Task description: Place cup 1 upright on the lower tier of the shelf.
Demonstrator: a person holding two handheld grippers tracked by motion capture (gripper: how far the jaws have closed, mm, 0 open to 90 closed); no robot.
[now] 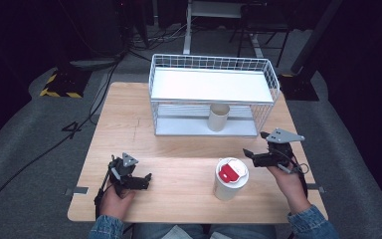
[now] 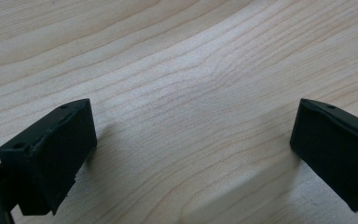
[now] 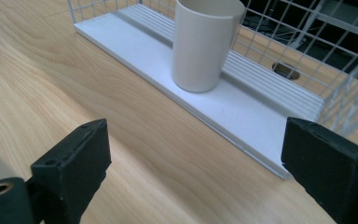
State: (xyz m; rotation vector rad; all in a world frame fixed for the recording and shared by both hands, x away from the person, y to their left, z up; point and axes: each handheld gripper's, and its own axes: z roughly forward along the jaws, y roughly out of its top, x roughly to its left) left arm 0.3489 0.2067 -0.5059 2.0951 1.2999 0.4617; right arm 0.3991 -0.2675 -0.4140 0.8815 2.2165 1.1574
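1. Wooden table (image 1: 179, 149): light wood top, seen from above; dark cables trail across the grey floor beyond its far edge
2. White wire rack (image 1: 214, 94): stands at the far middle of the table, with a solid white upper shelf and a white bottom shelf, open toward the person
3. Beige cup (image 1: 218, 117): upright on the bottom shelf of the rack, right of its middle; in the right gripper view the cup (image 3: 205, 44) stands near the front edge of the shelf, its rim uncovered
4. White lidded cup (image 1: 231, 179): upright on the table near the front edge, right of centre, apart from the rack; its white lid carries a red piece on top
5. Left gripper (image 1: 144, 180): held low over the table at front left by the person's left hand (image 1: 114, 196); in its own view the left gripper (image 2: 193, 149) has its two black jaws spread wide over bare wood, nothing between them
6. Right gripper (image 1: 251, 154): held by the right hand (image 1: 288, 181) at front right, just beside the lidded cup and in front of the rack's right corner; in its own view the right gripper (image 3: 196, 172) has its jaws wide apart and empty, facing the beige cup
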